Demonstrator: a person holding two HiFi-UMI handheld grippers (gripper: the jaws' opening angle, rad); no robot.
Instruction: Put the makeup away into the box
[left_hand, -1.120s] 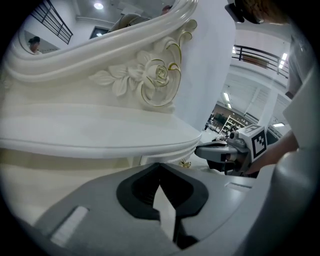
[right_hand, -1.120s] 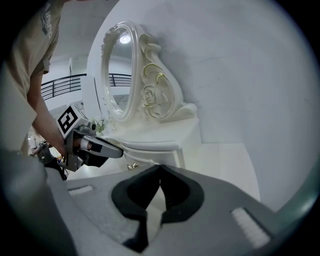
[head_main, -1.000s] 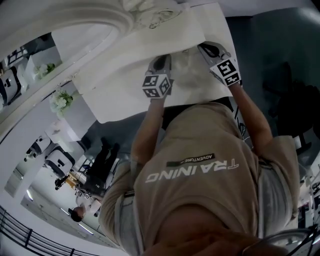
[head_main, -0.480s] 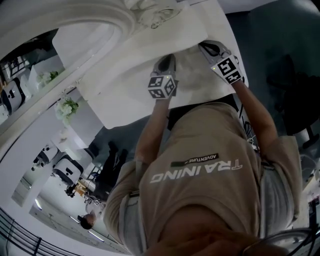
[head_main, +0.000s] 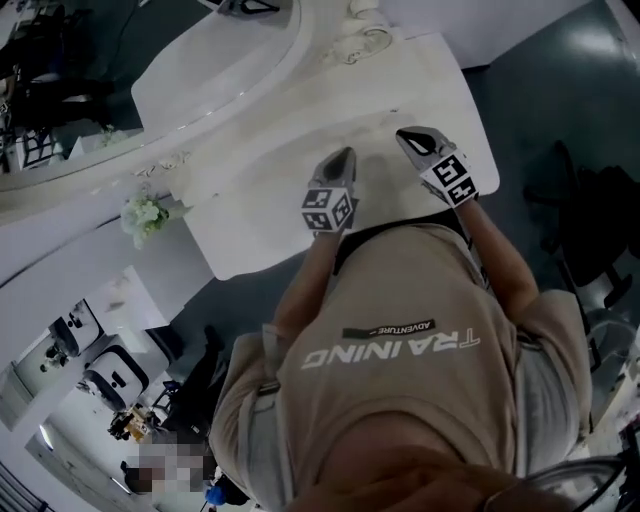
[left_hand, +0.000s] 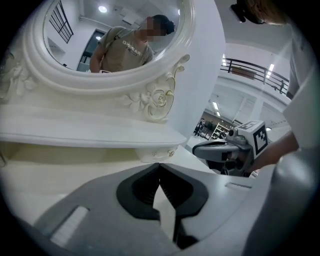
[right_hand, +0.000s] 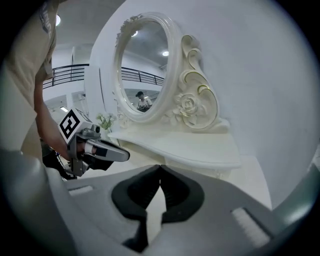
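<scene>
White dressing table (head_main: 265, 195); raised back shelf (right_hand: 200, 146) carries oval mirror (right_hand: 142, 70), flowers (right_hand: 104, 120) at end.

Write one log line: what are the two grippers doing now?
left gripper: shut, empty | right gripper: shut, empty | both: over white dressing table | makeup, box: not seen

The makeup and the box cannot be made out on the pale dressing table (head_main: 262, 232).
</scene>
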